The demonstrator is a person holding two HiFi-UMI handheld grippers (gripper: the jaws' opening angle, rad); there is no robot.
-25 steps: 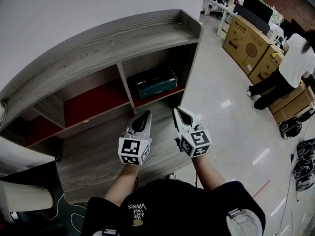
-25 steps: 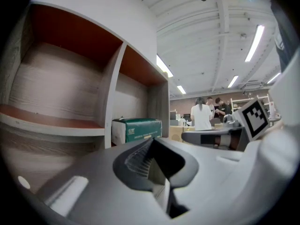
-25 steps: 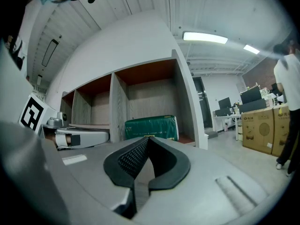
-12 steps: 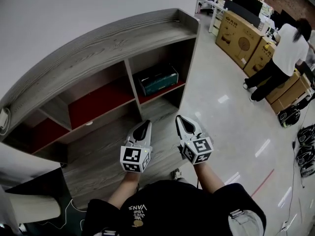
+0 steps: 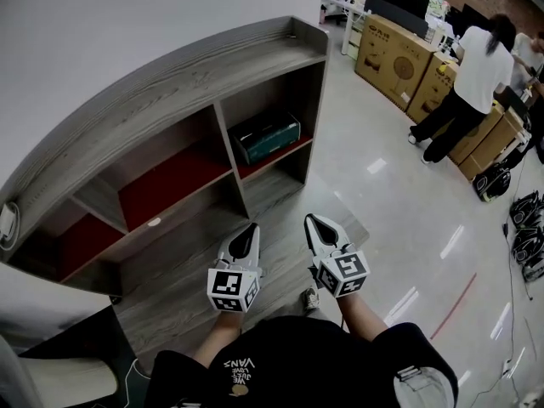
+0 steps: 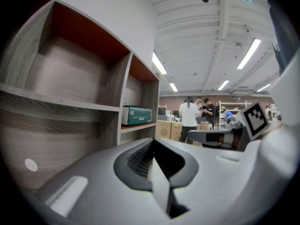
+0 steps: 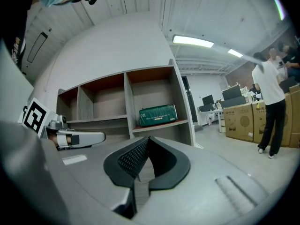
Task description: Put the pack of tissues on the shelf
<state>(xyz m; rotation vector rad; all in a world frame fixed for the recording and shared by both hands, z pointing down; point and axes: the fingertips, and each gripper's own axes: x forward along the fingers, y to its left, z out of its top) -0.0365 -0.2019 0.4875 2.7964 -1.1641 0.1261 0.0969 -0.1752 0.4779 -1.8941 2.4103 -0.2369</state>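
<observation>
Centrally, in the upper middle of the head view, the green pack of tissues lies flat and alone in the right-hand compartment of the shelf. Likely light, soft and slippery-wrapped, it suits a pinch across its narrow sides. At lower centre, left gripper and right gripper have jaws pressed together on nothing.

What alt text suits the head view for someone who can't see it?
A green pack of tissues sits in the right-hand compartment of a grey wooden shelf. In front of it, the left gripper and right gripper are side by side, both shut and empty.
</observation>
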